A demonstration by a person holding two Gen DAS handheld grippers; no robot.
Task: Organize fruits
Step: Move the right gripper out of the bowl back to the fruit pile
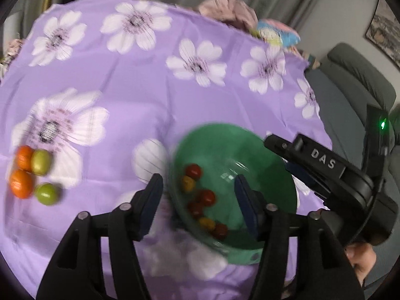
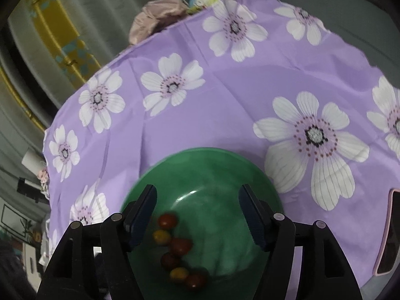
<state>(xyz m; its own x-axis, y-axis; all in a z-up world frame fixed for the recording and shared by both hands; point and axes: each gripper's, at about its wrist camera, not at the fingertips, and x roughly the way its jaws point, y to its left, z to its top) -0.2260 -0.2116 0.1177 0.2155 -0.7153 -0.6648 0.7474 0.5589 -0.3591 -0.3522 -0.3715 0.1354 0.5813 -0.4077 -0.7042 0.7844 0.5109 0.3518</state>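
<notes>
A green bowl (image 1: pixel 225 135) (image 2: pixel 200 152) sits on the purple flowered cloth (image 1: pixel 140 80) and holds several small red and yellow tomatoes (image 1: pixel 205 197) (image 2: pixel 180 246). My left gripper (image 1: pixel 197 178) hangs open above the bowl's left rim, with one finger outside the bowl and one over it, and nothing between the pads. My right gripper (image 2: pixel 198 188) (image 1: pixel 280 155) is open over the bowl, also with nothing between its pads. To the left on the cloth lie two oranges (image 1: pixel 21 183) and two green fruits (image 1: pixel 41 161), apart from both grippers.
A phone in a pink case (image 2: pixel 390 232) lies at the cloth's right edge. Bundled fabrics (image 1: pixel 227 10) and a colourful cushion (image 1: pixel 275 33) sit at the far edge. A grey sofa (image 1: pixel 350 87) stands beyond the table on the right. A person's hand (image 1: pixel 362 257) holds the right gripper.
</notes>
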